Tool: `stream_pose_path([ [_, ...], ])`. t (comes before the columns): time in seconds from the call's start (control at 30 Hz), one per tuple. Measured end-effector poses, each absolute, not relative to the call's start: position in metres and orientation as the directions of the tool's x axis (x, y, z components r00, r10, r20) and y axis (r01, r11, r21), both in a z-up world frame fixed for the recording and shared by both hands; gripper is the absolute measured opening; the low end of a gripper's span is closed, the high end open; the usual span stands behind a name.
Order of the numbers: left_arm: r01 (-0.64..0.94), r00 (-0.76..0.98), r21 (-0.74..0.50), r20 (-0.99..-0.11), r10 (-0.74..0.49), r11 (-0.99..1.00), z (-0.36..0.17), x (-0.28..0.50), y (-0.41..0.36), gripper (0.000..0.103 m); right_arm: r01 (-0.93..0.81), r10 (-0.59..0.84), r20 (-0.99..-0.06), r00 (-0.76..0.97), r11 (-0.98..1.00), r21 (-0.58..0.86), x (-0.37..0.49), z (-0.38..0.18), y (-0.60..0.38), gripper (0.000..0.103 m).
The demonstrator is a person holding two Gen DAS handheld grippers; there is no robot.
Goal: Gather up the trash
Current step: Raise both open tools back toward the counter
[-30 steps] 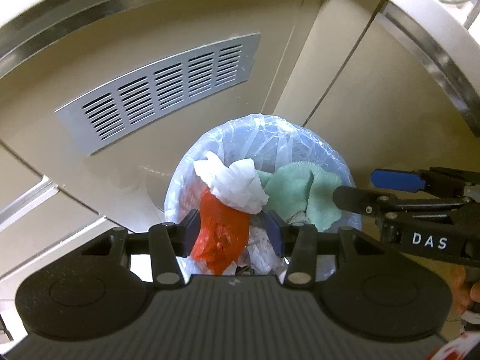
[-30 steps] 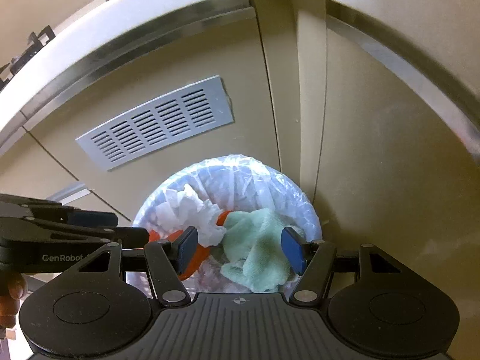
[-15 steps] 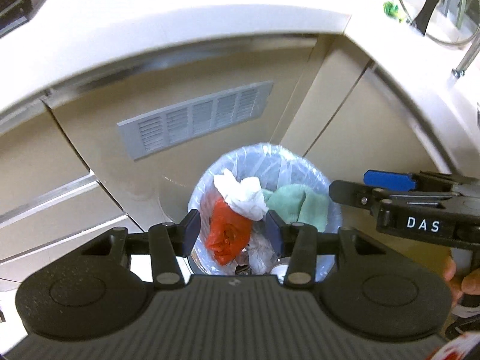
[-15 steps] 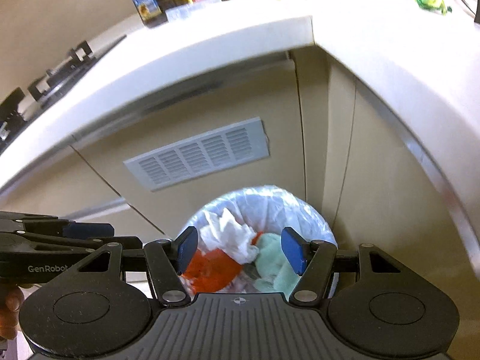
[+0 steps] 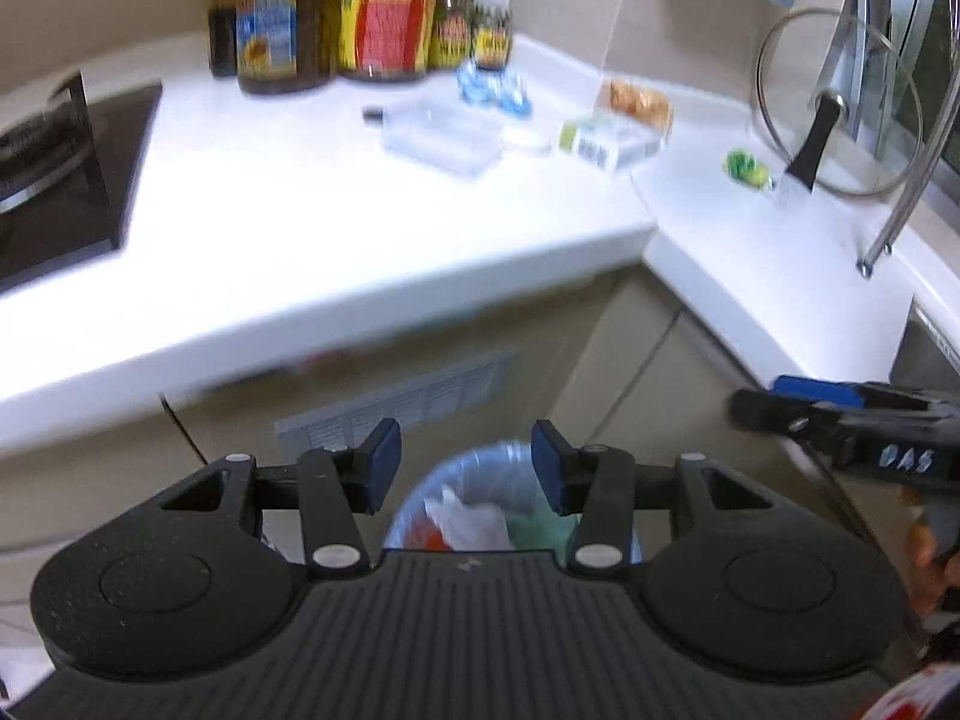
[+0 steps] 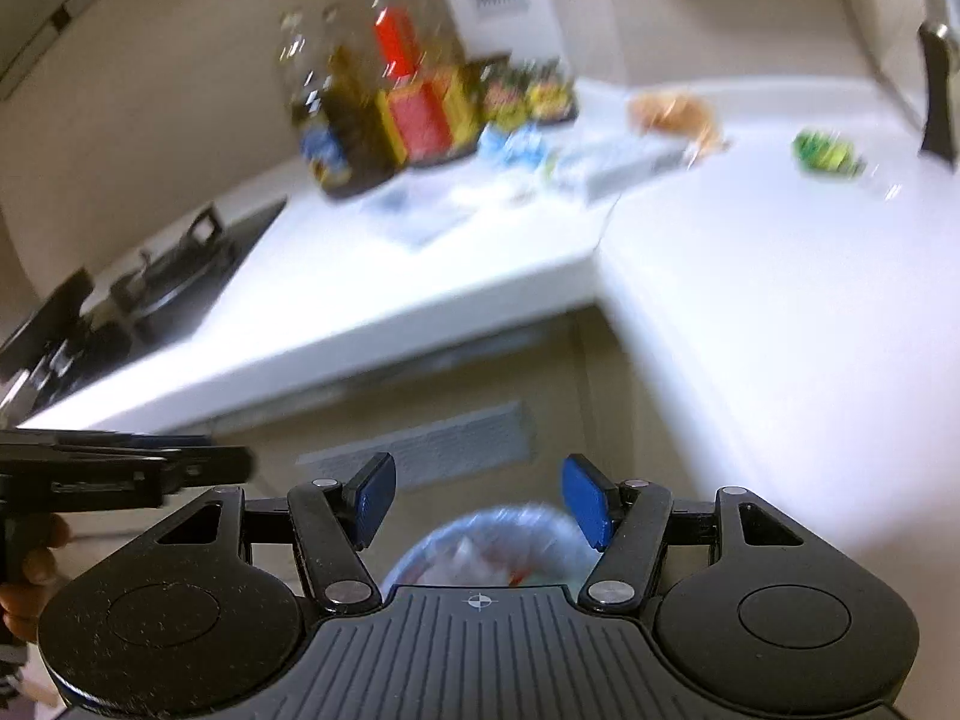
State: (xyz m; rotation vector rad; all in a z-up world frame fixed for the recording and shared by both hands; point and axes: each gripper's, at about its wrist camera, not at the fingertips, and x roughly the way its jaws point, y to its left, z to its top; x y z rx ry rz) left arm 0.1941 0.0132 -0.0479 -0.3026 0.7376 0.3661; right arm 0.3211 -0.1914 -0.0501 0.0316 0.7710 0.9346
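Above the lined bin (image 5: pixel 516 516), both grippers, left (image 5: pixel 466 465) and right (image 6: pixel 478 501), tilt downward, jaws apart, seemingly empty.

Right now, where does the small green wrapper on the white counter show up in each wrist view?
Left wrist view: the green wrapper lies upper right, on the counter just left of the glass lid.
Right wrist view: the green wrapper lies upper right, on the right-hand counter wing; blurred.
Shared landmark: the cluster of bottles at the back of the counter.
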Motion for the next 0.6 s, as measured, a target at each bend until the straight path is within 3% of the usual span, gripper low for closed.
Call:
stream_pose_path([
  [0.4, -0.472, 0.707, -0.086, -0.631, 0.318, 0.878, -0.008, 0.22, 0.06, 0.044, -0.591, 0.645, -0.513, 0.566, 0.751, 0.294, 0.428, -0.014, -0.246, 0.062],
  [0.43, -0.473, 0.707, -0.084, -0.63, 0.321, 0.877, -0.008, 0.224, 0.064, 0.044, -0.584, 0.642, -0.509, 0.574, 0.756, 0.295, 0.435, -0.013, -0.249, 0.063],
  [0.5, -0.478, 0.705, -0.081, -0.63, 0.326, 0.875, -0.007, 0.231, 0.07, 0.045, -0.567, 0.632, -0.501, 0.591, 0.768, 0.299, 0.45, -0.012, -0.253, 0.074],
  [0.6, -0.482, 0.7, -0.074, -0.631, 0.334, 0.873, -0.008, 0.245, 0.081, 0.046, -0.55, 0.619, -0.484, 0.619, 0.781, 0.296, 0.469, -0.011, -0.256, 0.077],
])
